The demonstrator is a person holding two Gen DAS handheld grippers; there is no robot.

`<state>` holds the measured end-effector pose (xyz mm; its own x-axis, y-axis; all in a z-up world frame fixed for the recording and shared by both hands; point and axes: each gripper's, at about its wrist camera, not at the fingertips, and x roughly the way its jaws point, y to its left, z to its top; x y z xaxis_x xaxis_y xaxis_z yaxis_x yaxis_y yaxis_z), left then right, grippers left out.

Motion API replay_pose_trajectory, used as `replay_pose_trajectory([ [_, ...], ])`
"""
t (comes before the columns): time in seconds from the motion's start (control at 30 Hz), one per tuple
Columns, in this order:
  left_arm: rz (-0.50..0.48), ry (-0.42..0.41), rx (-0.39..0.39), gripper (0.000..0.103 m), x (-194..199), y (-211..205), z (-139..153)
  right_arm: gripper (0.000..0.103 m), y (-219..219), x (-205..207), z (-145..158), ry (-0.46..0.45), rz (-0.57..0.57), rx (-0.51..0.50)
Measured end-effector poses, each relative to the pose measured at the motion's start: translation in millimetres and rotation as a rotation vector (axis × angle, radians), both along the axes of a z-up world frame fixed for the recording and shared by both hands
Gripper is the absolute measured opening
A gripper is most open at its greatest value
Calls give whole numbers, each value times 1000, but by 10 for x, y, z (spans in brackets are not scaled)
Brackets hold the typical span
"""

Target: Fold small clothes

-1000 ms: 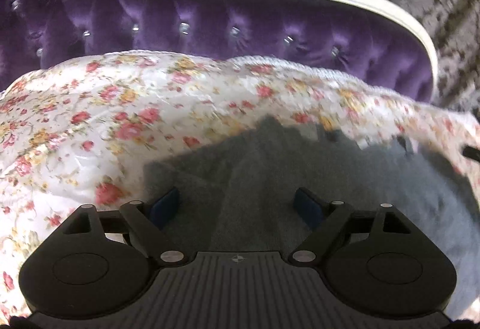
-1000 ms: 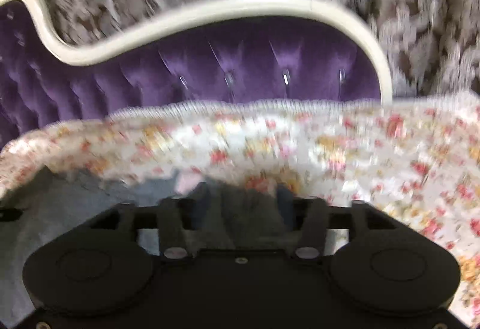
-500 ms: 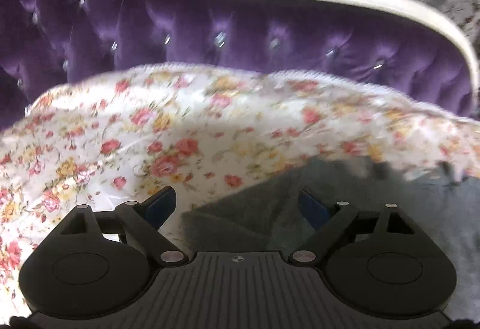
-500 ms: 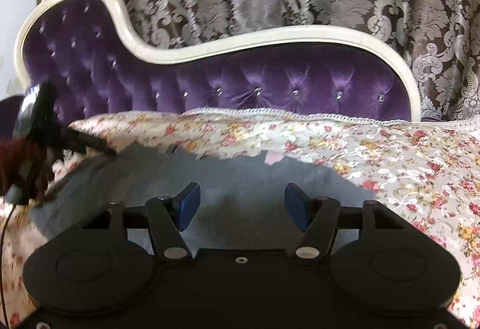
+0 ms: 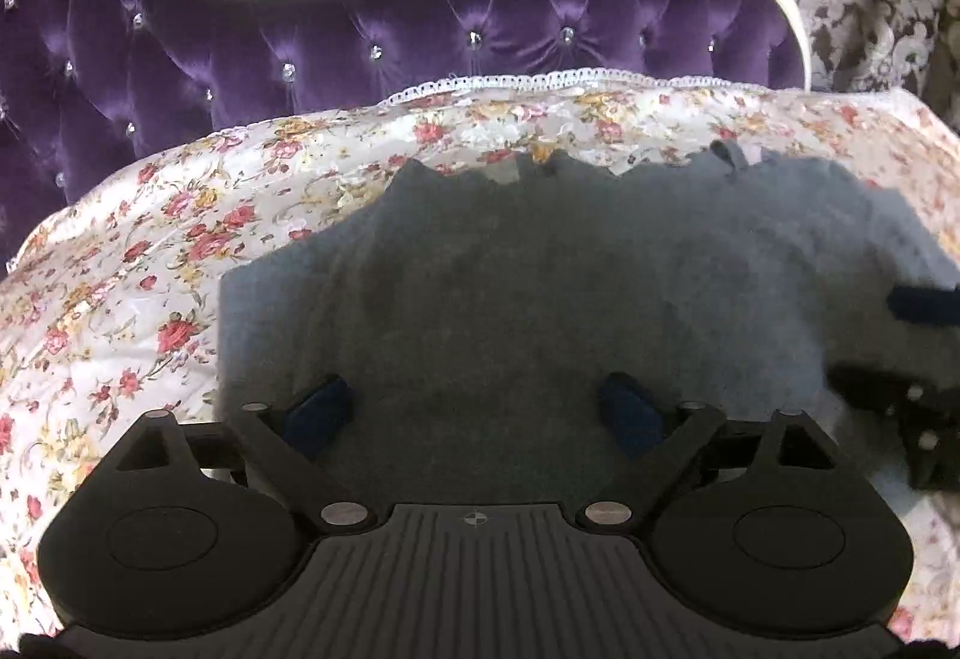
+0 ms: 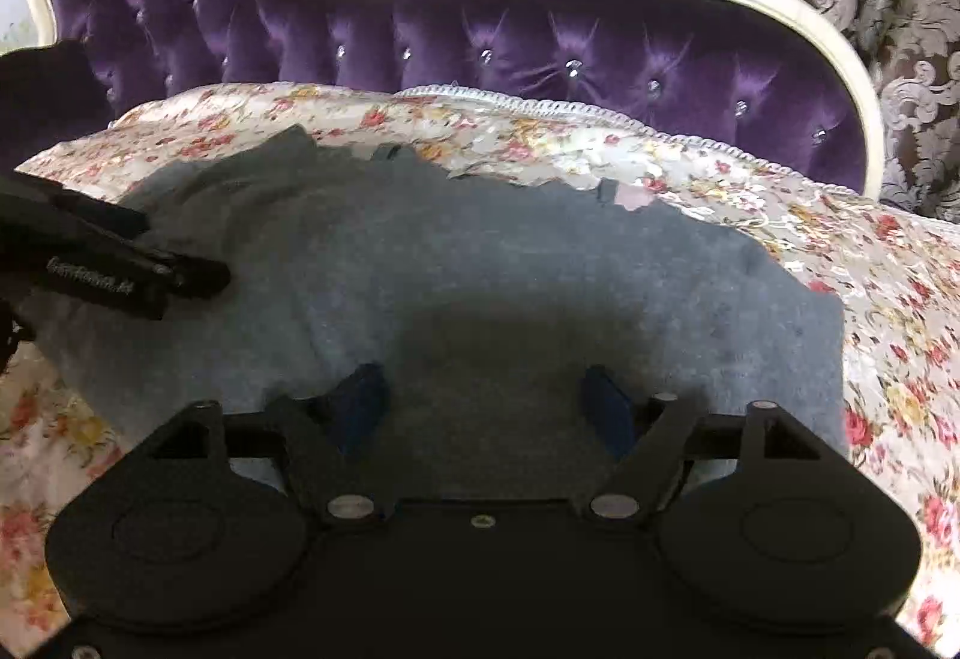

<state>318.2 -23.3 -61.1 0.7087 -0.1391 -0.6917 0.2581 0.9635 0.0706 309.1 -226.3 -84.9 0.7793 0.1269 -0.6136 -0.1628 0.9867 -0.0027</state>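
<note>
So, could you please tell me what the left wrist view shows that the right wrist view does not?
Only the left wrist view shows the grey garment's left edge against the floral cover, and the right gripper entering from the right. Only the right wrist view shows the garment's right edge and the left gripper over its left part. Both show the garment spread flat, the purple tufted backrest, and open fingers holding nothing.

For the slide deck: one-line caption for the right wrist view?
Open right gripper over a grey garment spread on a floral cover, left gripper at its far side.
</note>
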Motion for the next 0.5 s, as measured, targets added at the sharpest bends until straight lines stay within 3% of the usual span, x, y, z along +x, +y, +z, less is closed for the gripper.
replay_pose_trajectory([
  [0.17,23,23,-21,96,18,14,7,83,-20,9,-54,-14,-27,19],
  [0.27,28,31,-20,95,-16,8,113,84,-41,19,-59,-11,-25,38],
  [0.4,25,1,-102,95,-27,-91,358,84,-14,-13,-75,-28,-26,36],
  [0.5,9,-3,-92,95,82,-309,446,84,-24,-17,-71,-30,-26,45],
])
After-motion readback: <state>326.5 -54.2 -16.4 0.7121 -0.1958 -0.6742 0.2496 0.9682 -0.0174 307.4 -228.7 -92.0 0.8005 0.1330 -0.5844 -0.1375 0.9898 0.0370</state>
